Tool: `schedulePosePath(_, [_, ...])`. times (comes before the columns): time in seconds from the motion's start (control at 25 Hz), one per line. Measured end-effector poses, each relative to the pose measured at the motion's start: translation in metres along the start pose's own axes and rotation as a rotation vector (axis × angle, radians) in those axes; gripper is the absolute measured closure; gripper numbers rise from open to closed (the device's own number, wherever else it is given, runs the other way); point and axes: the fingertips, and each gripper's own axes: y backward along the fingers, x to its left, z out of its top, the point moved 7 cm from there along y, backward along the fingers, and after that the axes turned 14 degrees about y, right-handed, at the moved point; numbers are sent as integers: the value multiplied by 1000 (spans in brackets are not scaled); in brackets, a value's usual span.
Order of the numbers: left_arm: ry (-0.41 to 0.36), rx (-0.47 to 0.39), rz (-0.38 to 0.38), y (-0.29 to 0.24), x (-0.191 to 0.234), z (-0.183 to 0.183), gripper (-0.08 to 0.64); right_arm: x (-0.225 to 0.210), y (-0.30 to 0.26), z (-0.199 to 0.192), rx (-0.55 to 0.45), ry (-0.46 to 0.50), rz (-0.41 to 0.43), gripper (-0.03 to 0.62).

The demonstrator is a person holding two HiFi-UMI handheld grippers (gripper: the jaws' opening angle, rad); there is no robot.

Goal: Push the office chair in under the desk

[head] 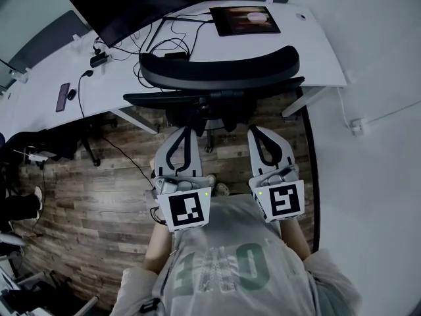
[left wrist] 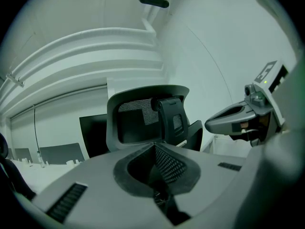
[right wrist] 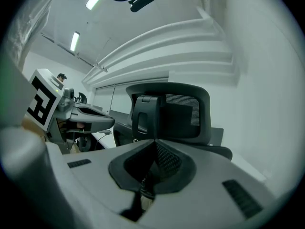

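Observation:
The black office chair stands at the white desk, its curved backrest against the desk's front edge and its seat underneath. In the head view both grippers point at the chair's back from behind. My left gripper and my right gripper are side by side, both shut with nothing between the jaws. Their tips sit low, just short of the chair's lower back. The left gripper view shows the mesh backrest straight ahead and the right gripper beside it. The right gripper view shows the backrest and the left gripper.
On the desk are a dark monitor, a tablet, cables and a phone. A white wall runs close on the right. Another black chair stands at the left on the wood floor.

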Motion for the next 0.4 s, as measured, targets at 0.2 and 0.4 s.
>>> schedulePosePath(0.2, [-4,9,-9,-2,1,1,545,2,-2,3,7,-37,18,572])
schedulePosePath(0.4, [-41,21,-20,0,-3,0,545,8,-2,-4,18,-13,41,572])
